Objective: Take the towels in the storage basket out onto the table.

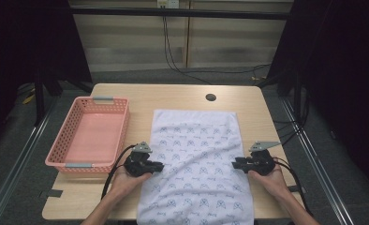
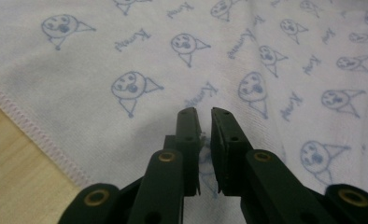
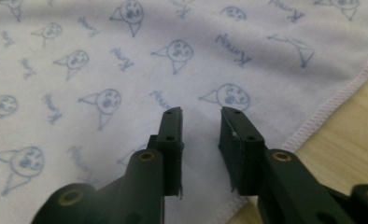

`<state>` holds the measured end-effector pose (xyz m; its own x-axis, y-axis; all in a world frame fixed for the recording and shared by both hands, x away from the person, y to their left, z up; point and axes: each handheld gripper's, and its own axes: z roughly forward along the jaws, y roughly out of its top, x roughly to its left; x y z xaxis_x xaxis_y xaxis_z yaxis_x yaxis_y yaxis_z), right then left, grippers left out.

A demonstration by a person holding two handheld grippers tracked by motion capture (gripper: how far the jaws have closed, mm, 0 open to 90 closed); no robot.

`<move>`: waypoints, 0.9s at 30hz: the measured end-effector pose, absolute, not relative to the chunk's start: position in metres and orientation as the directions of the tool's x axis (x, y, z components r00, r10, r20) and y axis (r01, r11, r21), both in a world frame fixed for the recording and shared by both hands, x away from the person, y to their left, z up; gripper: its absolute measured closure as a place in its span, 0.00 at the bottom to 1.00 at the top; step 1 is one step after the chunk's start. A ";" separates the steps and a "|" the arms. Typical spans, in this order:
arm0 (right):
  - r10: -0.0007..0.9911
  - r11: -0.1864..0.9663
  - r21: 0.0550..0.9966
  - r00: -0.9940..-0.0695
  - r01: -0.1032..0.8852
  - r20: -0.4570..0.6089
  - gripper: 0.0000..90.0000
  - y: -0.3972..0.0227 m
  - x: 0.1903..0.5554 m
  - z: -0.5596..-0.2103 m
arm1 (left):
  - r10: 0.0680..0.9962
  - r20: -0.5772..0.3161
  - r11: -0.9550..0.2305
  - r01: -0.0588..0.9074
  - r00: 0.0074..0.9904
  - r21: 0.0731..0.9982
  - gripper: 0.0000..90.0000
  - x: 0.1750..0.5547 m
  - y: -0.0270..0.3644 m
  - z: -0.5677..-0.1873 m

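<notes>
High view: white towel (image 1: pixel 196 164) w/ blue print is lying flat and spread out on the tabletop (image 1: pixel 173 96), long axis running away from the person, near end hanging a bit over the front edge. Pink basket (image 1: pixel 86 133) is sitting to its left, just beside, nothing inside. Left gripper (image 1: pixel 160 165) is resting at the towel's left edge, right gripper (image 1: pixel 235 164) at its right edge, both approx. mid-length, tips pointing inward at each other.

Left gripper view: fingers (image 2: pixel 187 135) are hovering low over the cloth just inside the stitched hem (image 2: pixel 32 126), nearly closed, only a thin slit between them. A bit of cloth may be sitting in the slit; can't tell if it's pinched.

Right gripper view: fingers (image 3: pixel 238 140) are standing apart w/ a clear gap, released, nothing in them. Hem (image 3: pixel 331 107) and bare wood are showing to the right.

Progress, judged: looks like a fold-and-put-away job at its very start. Towel is unfolded, no crease yet, basket is waiting. Left to do: grasp both edges, fold, prob. move the towel into the basket.
</notes>
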<state>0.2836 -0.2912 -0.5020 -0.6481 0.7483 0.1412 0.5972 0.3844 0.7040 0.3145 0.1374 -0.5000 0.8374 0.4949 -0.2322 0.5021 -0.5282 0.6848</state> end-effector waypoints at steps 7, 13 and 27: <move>0.740 0.393 0.667 -0.648 0.633 0.179 0.99 -0.300 0.264 -0.499 | 0.467 -0.255 -0.542 0.502 0.847 0.674 1.00 0.290 0.145 -0.500; 0.711 0.420 0.645 -0.673 0.638 0.204 0.99 -0.301 0.238 -0.496 | 0.422 -0.297 -0.564 0.504 0.857 0.654 1.00 0.262 0.144 -0.498; 0.618 0.520 0.560 -0.737 0.645 0.275 0.98 -0.298 0.207 -0.488 | 0.336 -0.329 -0.657 0.470 0.883 0.590 1.00 0.220 0.146 -0.489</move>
<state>0.2072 -0.2977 -0.4885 -0.7369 0.6176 0.2747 0.6447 0.5199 0.5604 0.2203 0.1462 -0.4894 0.8826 0.3360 -0.3287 0.4697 -0.6572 0.5895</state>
